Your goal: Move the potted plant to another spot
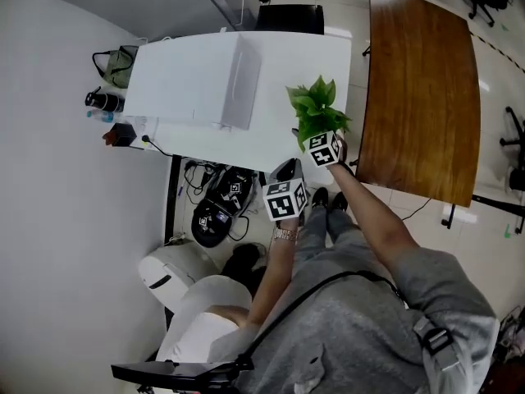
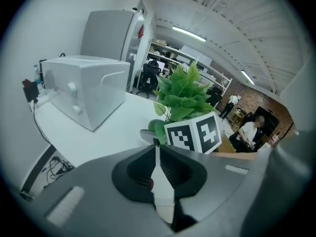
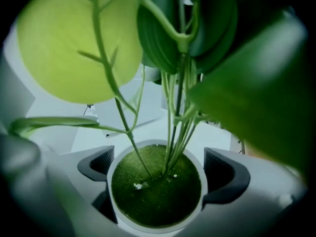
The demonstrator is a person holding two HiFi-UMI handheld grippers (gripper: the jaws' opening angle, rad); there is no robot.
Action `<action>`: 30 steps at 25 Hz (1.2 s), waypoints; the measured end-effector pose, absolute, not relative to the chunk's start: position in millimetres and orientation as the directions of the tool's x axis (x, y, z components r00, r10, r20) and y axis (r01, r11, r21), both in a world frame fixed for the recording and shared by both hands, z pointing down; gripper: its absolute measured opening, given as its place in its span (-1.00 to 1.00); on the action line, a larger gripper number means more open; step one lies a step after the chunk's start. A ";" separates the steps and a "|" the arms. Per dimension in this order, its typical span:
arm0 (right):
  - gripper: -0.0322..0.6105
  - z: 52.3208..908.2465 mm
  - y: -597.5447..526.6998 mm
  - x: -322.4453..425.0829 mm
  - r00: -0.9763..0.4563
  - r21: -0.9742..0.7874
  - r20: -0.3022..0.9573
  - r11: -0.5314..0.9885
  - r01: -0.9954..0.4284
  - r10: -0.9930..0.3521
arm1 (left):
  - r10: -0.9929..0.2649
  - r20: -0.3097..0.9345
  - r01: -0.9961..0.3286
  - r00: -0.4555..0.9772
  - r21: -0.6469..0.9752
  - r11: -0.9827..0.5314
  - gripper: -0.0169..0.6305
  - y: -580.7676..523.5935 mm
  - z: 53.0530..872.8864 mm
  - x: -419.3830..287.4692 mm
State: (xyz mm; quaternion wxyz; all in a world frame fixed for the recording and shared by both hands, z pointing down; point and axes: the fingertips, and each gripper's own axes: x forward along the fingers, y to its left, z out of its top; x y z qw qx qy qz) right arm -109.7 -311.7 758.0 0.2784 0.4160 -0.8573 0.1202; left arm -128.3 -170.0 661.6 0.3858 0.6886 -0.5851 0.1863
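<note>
The potted plant [image 1: 317, 107] has broad green leaves and a round white pot [image 3: 157, 227] filled with green moss. It sits over the near right edge of the white table [image 1: 291, 64]. My right gripper [image 3: 157, 169] is shut on the pot, one dark pad [image 3: 97, 163] pressed to each side; whether the pot rests on the table is hidden. In the head view the right gripper [image 1: 320, 142] lies partly under the leaves. My left gripper [image 1: 287, 171] hovers just left of it, shut and holding nothing [image 2: 157, 157]. From it I see the plant [image 2: 183, 90] behind the right gripper's marker cube [image 2: 195, 132].
A large white box [image 1: 197, 76] stands on the left half of the white table. A brown wooden table [image 1: 422, 89] lies to the right, across a narrow gap. Cables and a dark bag [image 1: 215, 212] lie on the floor below the table's near edge.
</note>
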 end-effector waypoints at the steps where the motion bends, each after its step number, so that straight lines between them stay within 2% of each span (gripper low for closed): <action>1: 0.85 761.6 -309.0 -112.1 -0.507 0.023 0.579 0.634 -0.773 -0.639 | -0.663 0.708 -0.949 0.243 0.316 -0.011 -0.82 -167.9 662.8 -130.7; 6: 0.85 767.4 -299.5 -119.7 -0.530 0.067 0.559 0.672 -0.737 -0.638 | -0.664 0.706 -0.947 0.247 0.322 -0.010 -0.82 -161.6 666.0 -132.0; 10: 0.91 762.4 -296.5 -106.4 -0.544 0.013 0.552 0.659 -0.752 -0.632 | -0.667 0.697 -0.946 0.263 0.321 -0.039 -0.82 -164.7 661.0 -121.6; 18: 0.89 750.2 -243.9 -62.7 -0.587 -0.132 0.559 0.635 -0.761 -0.586 | -0.672 0.675 -0.941 0.307 0.322 -0.107 -0.82 -174.0 646.0 -97.5; 19: 0.69 749.0 -234.5 -49.0 -0.575 -0.147 0.562 0.612 -0.777 -0.595 | -0.673 0.672 -0.941 0.309 0.319 -0.115 -0.82 -174.8 644.6 -93.9; 21: -0.07 742.3 -220.8 -19.3 -0.524 -0.153 0.564 0.543 -0.826 -0.638 | -0.678 0.667 -0.943 0.309 0.308 -0.127 -0.83 -176.0 641.8 -87.6; 22: -0.58 739.2 -215.7 -5.5 -0.487 -0.149 0.571 0.500 -0.853 -0.661 | -0.679 0.665 -0.944 0.309 0.302 -0.133 -0.83 -175.8 640.4 -84.5; 23: -0.90 737.0 -210.8 5.9 -0.453 -0.150 0.583 0.458 -0.876 -0.675 | -0.679 0.664 -0.944 0.311 0.297 -0.143 -0.83 -175.0 638.9 -80.8; 30: -0.90 687.4 -183.2 23.5 -0.407 -0.229 0.552 0.338 -0.913 -0.727 | -0.661 0.641 -0.921 0.389 0.276 -0.274 -0.84 -161.5 622.4 -41.0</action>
